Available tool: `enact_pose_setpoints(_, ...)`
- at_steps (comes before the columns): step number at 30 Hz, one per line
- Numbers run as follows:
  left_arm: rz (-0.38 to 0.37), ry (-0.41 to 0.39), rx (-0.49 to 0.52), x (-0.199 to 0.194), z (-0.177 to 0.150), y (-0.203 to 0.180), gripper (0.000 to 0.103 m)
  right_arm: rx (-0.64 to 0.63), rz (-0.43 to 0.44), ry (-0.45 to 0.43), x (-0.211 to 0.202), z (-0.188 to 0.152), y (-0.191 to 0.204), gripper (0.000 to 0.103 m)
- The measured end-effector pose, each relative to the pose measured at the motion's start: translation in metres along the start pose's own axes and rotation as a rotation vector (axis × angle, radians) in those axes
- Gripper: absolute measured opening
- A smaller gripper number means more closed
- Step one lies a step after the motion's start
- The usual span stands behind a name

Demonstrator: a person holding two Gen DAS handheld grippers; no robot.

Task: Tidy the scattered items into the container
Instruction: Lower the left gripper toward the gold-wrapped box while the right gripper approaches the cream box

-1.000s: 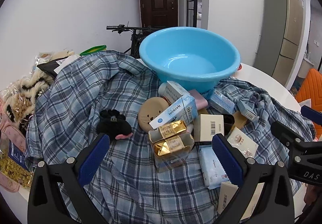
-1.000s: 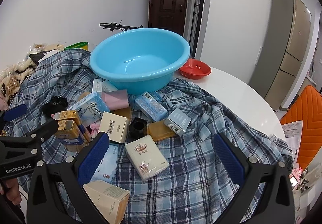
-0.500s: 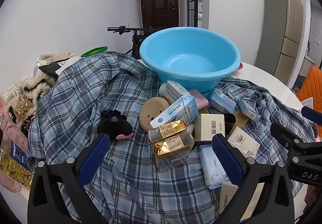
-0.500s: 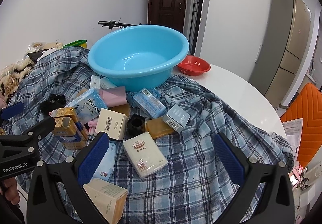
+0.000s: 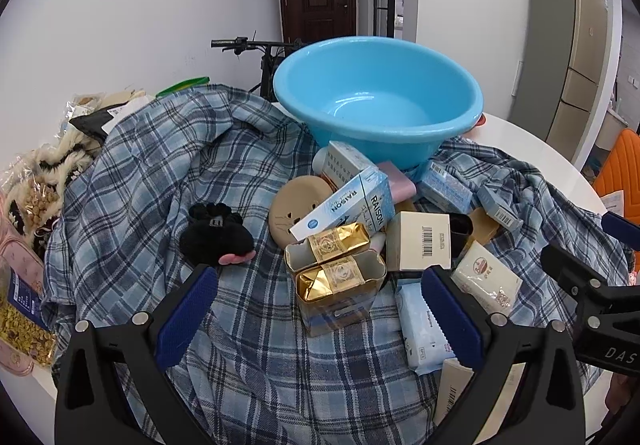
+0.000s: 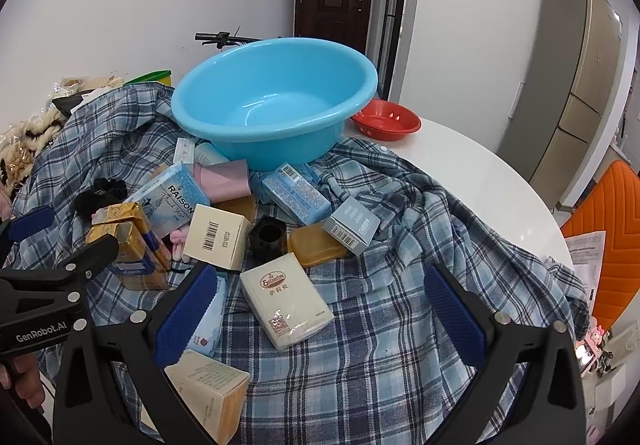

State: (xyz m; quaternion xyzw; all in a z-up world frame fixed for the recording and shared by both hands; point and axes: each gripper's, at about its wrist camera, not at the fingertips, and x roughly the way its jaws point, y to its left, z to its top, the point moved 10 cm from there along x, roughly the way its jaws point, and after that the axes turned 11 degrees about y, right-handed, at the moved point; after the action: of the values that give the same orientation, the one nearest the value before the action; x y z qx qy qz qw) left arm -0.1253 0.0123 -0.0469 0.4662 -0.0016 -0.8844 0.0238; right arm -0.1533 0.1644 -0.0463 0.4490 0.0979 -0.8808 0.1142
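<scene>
Blue basin (image 5: 378, 101) sits empty at the far side of the pile, on the plaid shirt (image 5: 152, 181) spread over the white tabletop (image 6: 480, 181). Nothing tidied yet; looks like the pre-grasp step, picking a first item.

Scattered items lie just in front of the basin: RAISON box (image 5: 352, 205), gold tea tin (image 5: 338, 285), barcode box (image 5: 420, 247), black hair scrunchie (image 5: 216, 233), round tan compact (image 5: 298, 207), white tissue pack (image 6: 286, 299), amber soap bar (image 6: 316, 243), grey box (image 6: 352, 225).

Left hand-held gripper (image 5: 316, 317): jaws spread wide, empty, gold tea tin near and centred between the pads. Likely target. Next move would be to advance, close on the tin's sides, lift clear of the RAISON box leaning on it, carry to the basin.

Right hand-held gripper (image 6: 320, 309): also spread, empty, tissue pack lying close in between the fingers, skewed to the jaw line. Needs a wrist turn or a wide bite.

Both hover short of contact.
</scene>
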Motion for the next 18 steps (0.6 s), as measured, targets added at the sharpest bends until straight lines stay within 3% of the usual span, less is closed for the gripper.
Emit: enact_pose_setpoints(18,0.008,0.09,-0.025,0.049,-0.004,-0.001,0.103,0.006,0.002,0.058,0.029,-0.002,-0.003,0.103)
